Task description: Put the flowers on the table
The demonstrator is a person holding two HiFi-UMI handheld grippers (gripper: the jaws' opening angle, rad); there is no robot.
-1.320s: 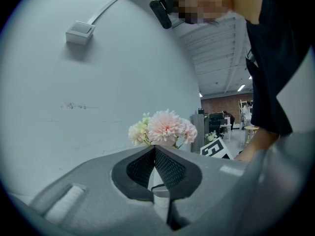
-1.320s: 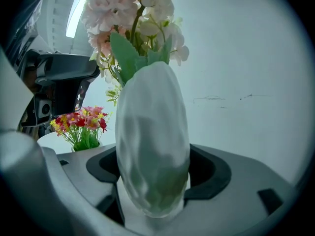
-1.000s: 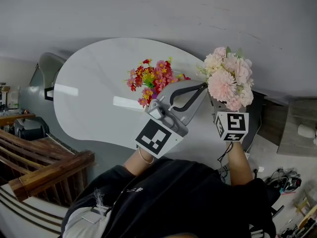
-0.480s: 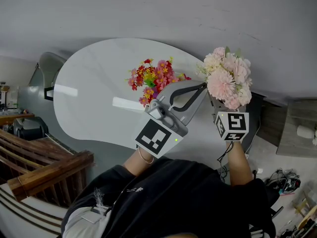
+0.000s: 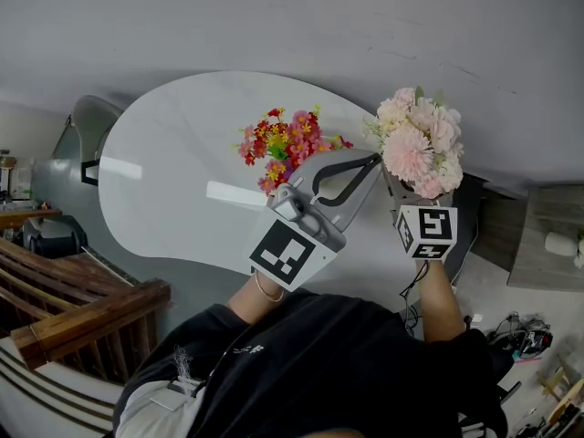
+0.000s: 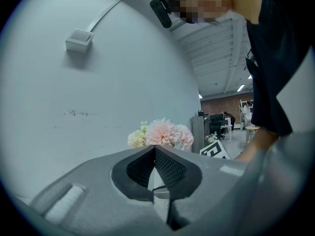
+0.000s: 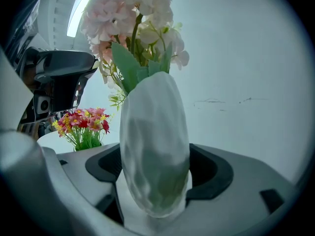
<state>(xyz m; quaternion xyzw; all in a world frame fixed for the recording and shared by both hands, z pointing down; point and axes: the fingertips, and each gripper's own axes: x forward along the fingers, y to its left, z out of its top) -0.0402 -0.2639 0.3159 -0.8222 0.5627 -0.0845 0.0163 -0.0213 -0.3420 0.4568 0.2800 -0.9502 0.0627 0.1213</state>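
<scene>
The right gripper [image 7: 155, 193] is clamping its jaws on the lower body of a white vase [image 7: 155, 146], one dark pad pressing on each side. The vase is standing upright between them, filling the middle of the right gripper view. Pink and cream flowers [image 5: 420, 144] with green leaves are rising out of its mouth.

In the head view this bouquet is sitting in the upper right of the frame, above the gripper's marker cube. It is being held clear of the surface, close to the right rim of the white oval worktop [image 5: 173, 181]. Whether it is hanging over the worktop or just past the rim is not showing clearly.

The left gripper [image 5: 374, 158] is keeping its jaws closed, with the tips meeting and nothing between them. It is pointing toward the upper right of the head view, and its tips are lying just beside the left side of the pink bouquet. In the left gripper view the same bouquet is showing just above the closed tips.

A small bunch of red, pink and yellow flowers [image 5: 285, 142] is standing on the worktop. It is appearing in the upper middle of the head view, just beyond the left gripper's body. The right gripper view is showing it at the lower left, green stems down on the white surface.

A grey wall [image 5: 301, 26] is running behind the worktop, and a wooden railing [image 5: 82, 322] is crossing the lower left of the head view
</scene>
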